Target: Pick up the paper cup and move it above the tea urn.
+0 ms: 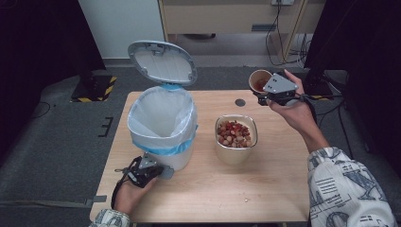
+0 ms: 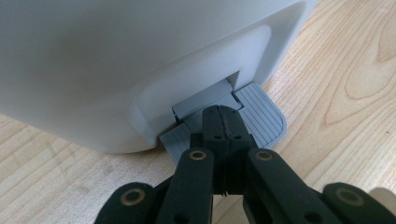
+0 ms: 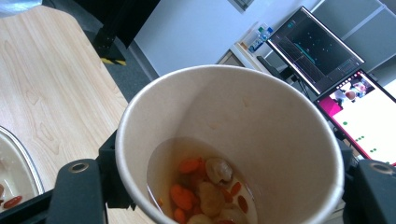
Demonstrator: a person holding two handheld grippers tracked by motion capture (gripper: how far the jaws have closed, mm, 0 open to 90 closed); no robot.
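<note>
The white plastic pedal bin (image 1: 163,125) with raised lid stands at the table's nine o'clock. The left gripper (image 2: 223,122), jaws fully closed and empty, presses the bin's grey ribbed pedal (image 2: 264,116). At two o'clock, the right gripper (image 1: 263,96) clamps the tan paper cup (image 3: 243,140) of fruit and liquid.

My paper cup (image 1: 259,80) hangs tilted over the table's far right, red berries and liquid inside. My white bin's grey pedal (image 2: 261,119) lies pressed down near left, lid (image 1: 162,62) up.

text: none legible | labels: none | numbers: none
</note>
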